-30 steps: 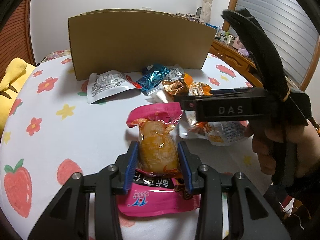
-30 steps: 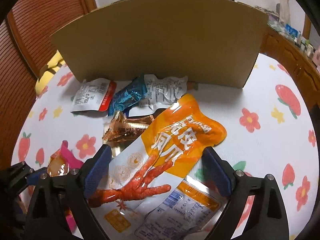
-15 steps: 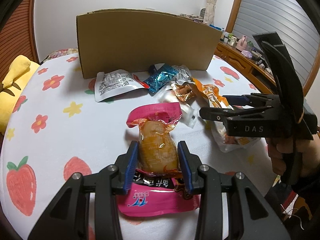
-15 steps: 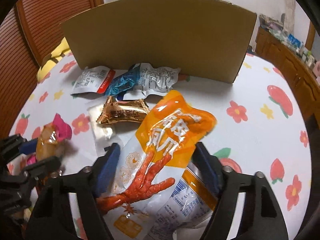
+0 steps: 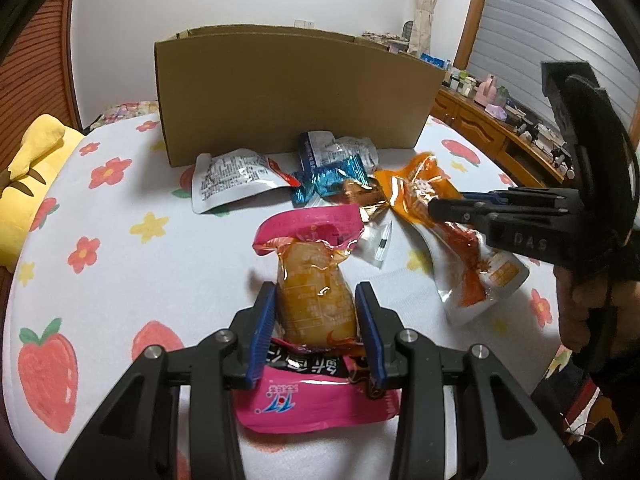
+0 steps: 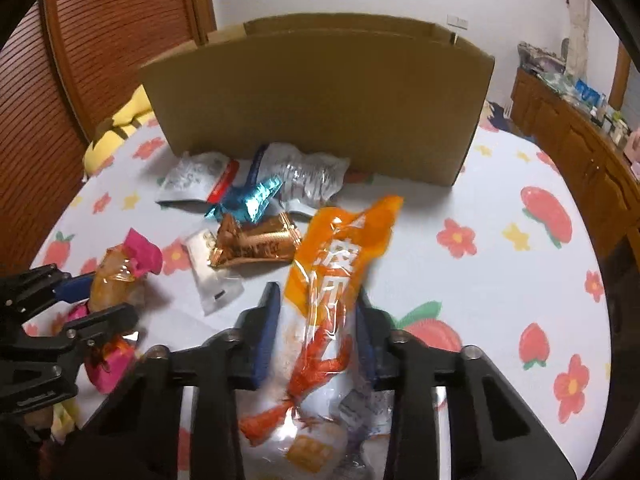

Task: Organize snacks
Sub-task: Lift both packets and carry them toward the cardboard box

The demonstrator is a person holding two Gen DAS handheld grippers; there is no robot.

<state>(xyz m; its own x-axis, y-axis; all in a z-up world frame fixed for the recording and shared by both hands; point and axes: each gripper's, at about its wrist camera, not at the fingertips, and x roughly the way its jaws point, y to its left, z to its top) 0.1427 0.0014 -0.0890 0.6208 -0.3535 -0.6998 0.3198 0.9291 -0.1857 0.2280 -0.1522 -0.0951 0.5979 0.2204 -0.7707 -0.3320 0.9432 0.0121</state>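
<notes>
A flower-and-strawberry printed cloth (image 5: 120,248) covers the table, and an open cardboard box (image 5: 288,96) stands at its far side, the likely home for the snacks. Loose packets lie just in front of the box wall: a white pouch (image 5: 228,178), a blue foil packet (image 5: 332,178) and a bronze wrapper (image 6: 256,242), with a small clear sachet (image 5: 378,240) nearer the grippers.

The right gripper (image 6: 316,320) has just closed its jaws, wide a second ago, on the orange chicken-feet packet (image 6: 340,248). The blue pads now squeeze the bag narrow at its middle, and its orange top stands crumpled above the cloth where earlier it lay flat. In the left wrist view the packet (image 5: 452,240) hangs from the pinched jaws, tilted, its lower end seemingly close to the cloth.

The left gripper (image 5: 316,320) is partly closed around the pink-topped egg snack (image 5: 316,280), pads pressed to both sides, unchanged over the last second; the pack points toward the box.

Both hands now hold a snack, so the picking stage looks done; carrying each to the box appears to be next.
</notes>
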